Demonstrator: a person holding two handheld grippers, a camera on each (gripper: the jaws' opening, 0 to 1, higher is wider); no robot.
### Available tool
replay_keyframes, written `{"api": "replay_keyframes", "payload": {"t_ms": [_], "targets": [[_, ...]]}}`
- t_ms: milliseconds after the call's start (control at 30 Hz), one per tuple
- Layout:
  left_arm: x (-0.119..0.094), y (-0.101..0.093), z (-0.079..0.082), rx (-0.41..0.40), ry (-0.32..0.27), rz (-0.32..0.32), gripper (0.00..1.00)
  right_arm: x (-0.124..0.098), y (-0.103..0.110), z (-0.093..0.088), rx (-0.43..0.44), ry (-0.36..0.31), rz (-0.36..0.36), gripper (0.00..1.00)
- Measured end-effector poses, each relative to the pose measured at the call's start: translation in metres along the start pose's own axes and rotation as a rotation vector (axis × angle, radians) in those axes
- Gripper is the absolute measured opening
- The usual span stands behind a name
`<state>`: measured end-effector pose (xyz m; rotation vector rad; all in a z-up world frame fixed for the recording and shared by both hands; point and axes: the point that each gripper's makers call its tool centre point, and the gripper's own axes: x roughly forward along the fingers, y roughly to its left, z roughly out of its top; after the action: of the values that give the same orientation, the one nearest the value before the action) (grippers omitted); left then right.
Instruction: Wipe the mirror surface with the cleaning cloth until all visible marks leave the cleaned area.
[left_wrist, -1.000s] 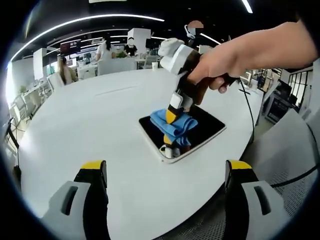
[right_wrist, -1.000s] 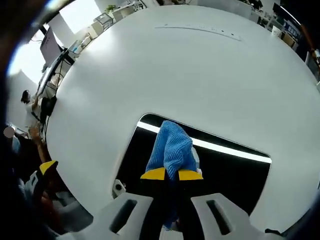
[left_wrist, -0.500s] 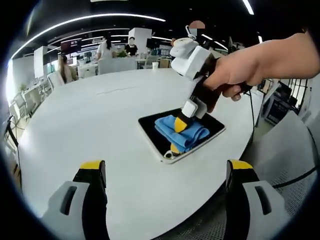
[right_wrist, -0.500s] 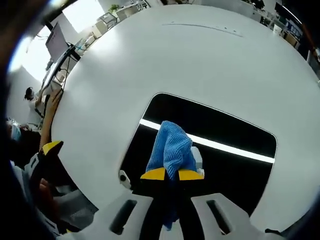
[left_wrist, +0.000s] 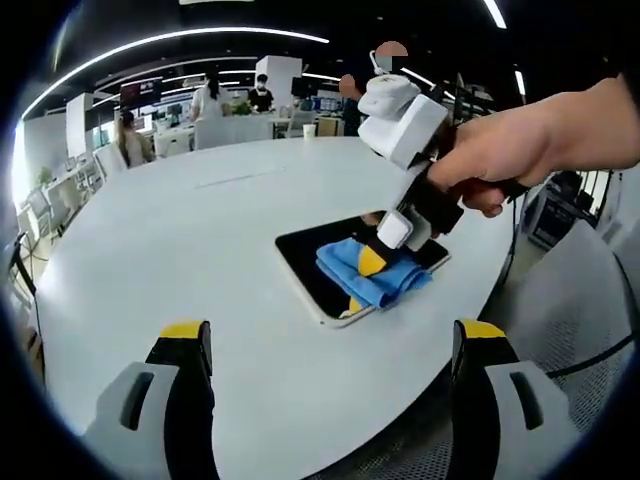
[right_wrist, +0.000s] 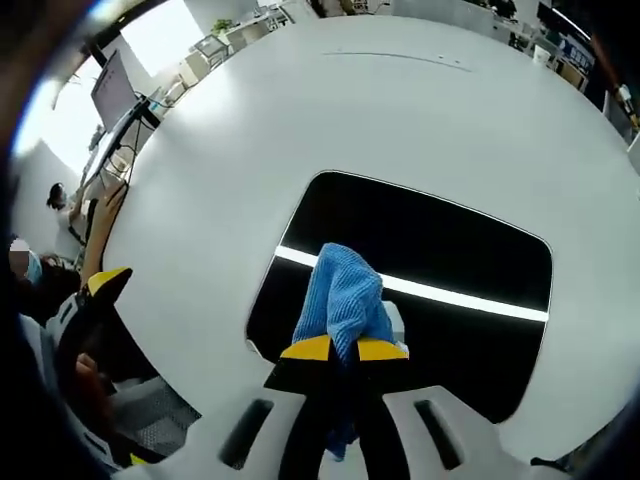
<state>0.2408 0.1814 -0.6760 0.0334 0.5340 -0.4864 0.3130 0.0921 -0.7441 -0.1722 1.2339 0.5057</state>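
Right tool wiping one dark mirror with one blue cloth on a big round white surface

The white surface (left_wrist: 180, 250) is taking up most of both views, with an office sitting behind it: desks, monitors and a few people standing far off. One mirror (right_wrist: 440, 250), a dark rounded rectangle, is lying flat near the surface's edge and reflecting a bright ceiling light strip. One blue cloth (right_wrist: 345, 300) is bunched up on the mirror's near end, covering part of the glass. The right tool (right_wrist: 345, 349) is pinching that cloth tight between its yellow-tipped jaws, and a hand (left_wrist: 510, 150) is gripping it from the right in the left gripper view. The left tool (left_wrist: 335, 345) is hanging back above the surface with its jaws spread wide, holding nothing, well apart from the mirror.
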Motion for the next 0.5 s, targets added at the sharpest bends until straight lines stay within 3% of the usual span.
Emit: {"api": "replay_keyframes", "payload": {"t_ms": [267,500], "targets": [[-0.001,0.002,0.001,-0.005,-0.010,0.007,0.99,-0.007,0.011,-0.018,-0.071,0.016,0.006,0.01],[0.000,0.002,0.002,-0.004,-0.012,0.009,0.99,-0.008,0.014,-0.026,-0.079,0.031,0.012,0.01]]}}
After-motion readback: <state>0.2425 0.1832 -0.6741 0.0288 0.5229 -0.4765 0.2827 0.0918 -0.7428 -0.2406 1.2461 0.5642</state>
